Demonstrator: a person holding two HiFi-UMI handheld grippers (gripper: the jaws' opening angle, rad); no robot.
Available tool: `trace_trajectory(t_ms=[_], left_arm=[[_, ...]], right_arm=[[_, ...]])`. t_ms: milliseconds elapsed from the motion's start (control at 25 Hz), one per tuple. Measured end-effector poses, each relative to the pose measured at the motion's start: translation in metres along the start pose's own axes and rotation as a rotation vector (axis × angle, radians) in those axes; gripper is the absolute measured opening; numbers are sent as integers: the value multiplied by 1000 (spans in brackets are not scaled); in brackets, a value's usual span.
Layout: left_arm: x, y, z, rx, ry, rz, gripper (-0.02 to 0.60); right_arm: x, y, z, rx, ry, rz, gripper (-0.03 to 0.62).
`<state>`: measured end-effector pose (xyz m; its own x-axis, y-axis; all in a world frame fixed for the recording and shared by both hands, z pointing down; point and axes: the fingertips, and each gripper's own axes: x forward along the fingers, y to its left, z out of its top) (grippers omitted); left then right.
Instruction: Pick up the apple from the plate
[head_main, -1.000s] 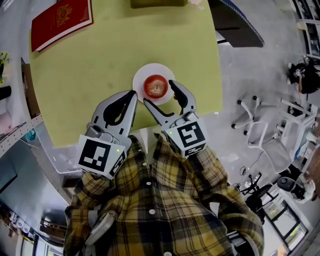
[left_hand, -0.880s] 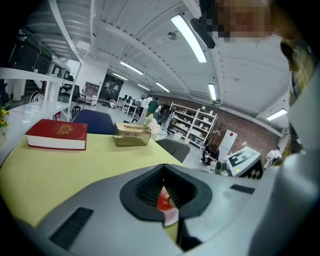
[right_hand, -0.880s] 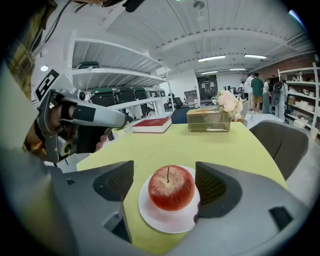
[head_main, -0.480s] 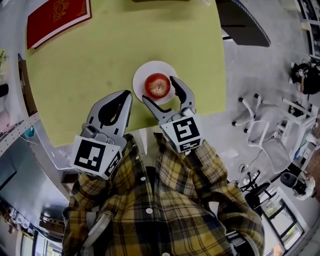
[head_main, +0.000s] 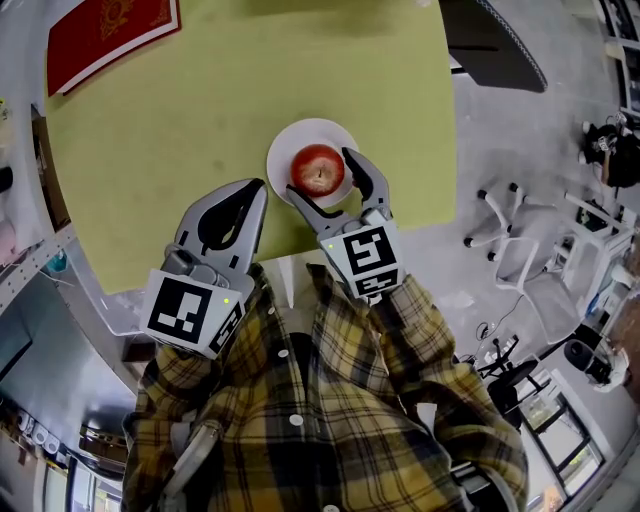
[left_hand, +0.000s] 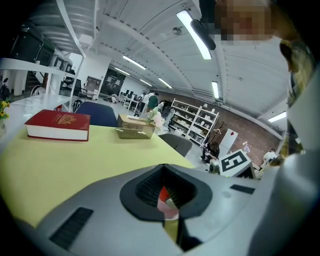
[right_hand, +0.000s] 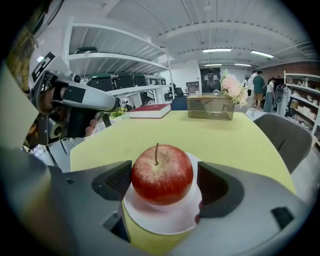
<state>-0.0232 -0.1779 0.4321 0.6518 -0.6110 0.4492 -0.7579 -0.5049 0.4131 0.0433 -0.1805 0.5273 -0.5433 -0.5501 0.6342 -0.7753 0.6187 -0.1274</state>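
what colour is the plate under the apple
White; the plate shows best in the right gripper view.

Yellow-green table, grey floor, white shelving, ceiling strip lights

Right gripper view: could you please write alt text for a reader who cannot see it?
A red apple sits on a white plate on a yellow-green table, between the open jaws of the right gripper. Farther back lie a red book and a box with flowers.

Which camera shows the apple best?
The right gripper view: the apple fills the middle, stem up, on its plate. The head view shows it small from above; the left gripper view only a red sliver.
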Motion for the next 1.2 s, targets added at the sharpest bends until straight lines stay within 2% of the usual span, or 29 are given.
trace_trajectory(t_ms=[720, 960, 1200], left_arm=[[-2, 7, -2, -7, -5, 10, 6], [-3, 7, -1, -7, -7, 10, 6], [-2, 5, 0, -5, -7, 2, 6]], right_arm=[[9, 6, -4, 26, 13, 6, 380], [9, 5, -5, 64, 34, -1, 380], [9, 5, -6, 51, 46, -2, 381]])
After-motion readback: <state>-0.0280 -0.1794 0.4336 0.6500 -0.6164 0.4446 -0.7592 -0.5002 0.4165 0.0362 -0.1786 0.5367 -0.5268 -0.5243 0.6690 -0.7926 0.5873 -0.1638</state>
